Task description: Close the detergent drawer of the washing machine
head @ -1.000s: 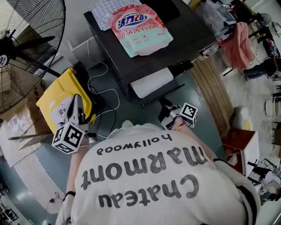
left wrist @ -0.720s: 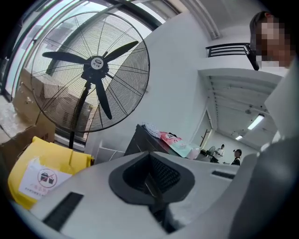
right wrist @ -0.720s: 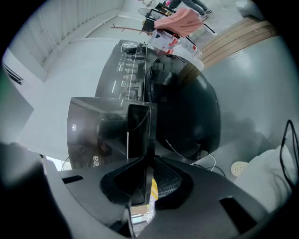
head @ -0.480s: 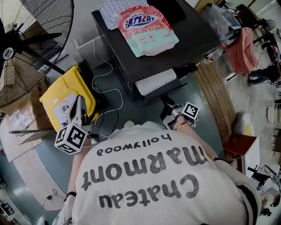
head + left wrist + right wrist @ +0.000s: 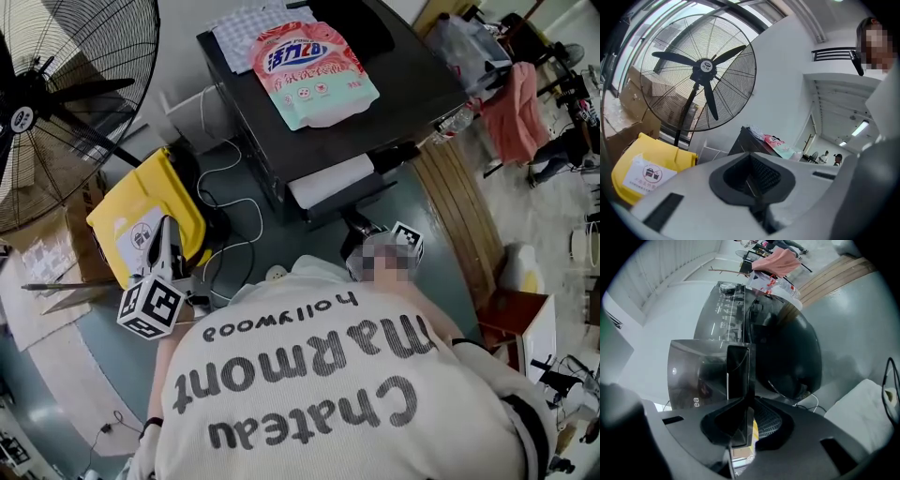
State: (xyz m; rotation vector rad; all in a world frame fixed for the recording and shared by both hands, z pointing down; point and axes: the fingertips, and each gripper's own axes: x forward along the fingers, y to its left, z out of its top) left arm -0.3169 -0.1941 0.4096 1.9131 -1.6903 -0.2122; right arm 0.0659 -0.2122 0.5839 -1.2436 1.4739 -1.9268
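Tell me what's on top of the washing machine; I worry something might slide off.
A detergent pouch lies flat, its edge overlapping a checked cloth. What the pouch covers is hidden.

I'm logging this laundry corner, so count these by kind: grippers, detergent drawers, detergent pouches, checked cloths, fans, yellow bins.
grippers: 2, left gripper and right gripper
detergent drawer: 1
detergent pouch: 1
checked cloth: 1
fan: 1
yellow bin: 1
total: 7

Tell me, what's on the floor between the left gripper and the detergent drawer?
Head view: a looping white cable crosses the floor between left gripper and detergent drawer.
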